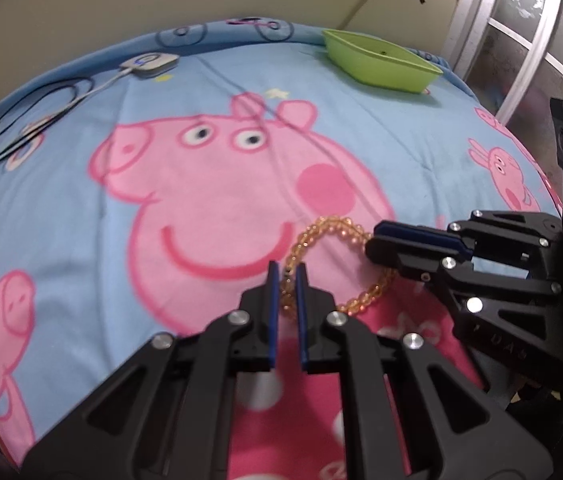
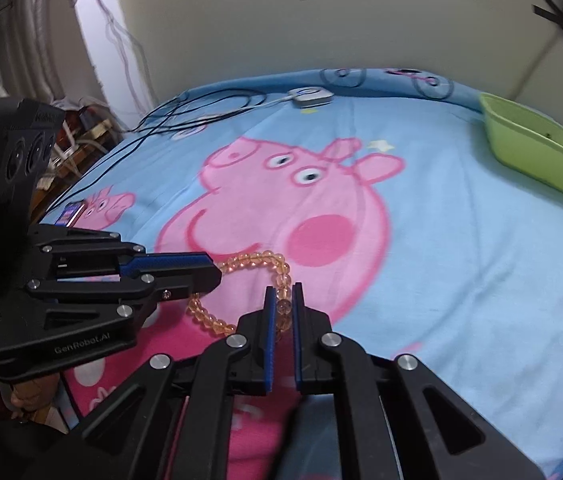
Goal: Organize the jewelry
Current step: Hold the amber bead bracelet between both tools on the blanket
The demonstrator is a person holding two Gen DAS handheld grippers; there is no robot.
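Both claws pinch the same bead bracelet (image 1: 337,264): left claw (image 1: 288,276) has its blue pads pressed on the near-left arc of the loop, and right claw (image 2: 282,300) clamps the opposite arc, coming in from my right. Between the two grips the bracelet hangs stretched into a rough ring just above the bed (image 1: 81,208), or barely resting on it; I cannot tell which.

As I judge it, the pick-up step is in hand. Next I should lift both claws together, keeping the loop slack enough that the cord does not strain, and carry it to the green tray (image 1: 381,62) far ahead and to the right of my left claw.

Round amber beads, glossy and translucent, will slip under hard pads. Beneath them lies a soft fleece blanket, blue with a pink cartoon pig. Farther off, the tray is smooth rigid plastic, rectangular with sloped walls.
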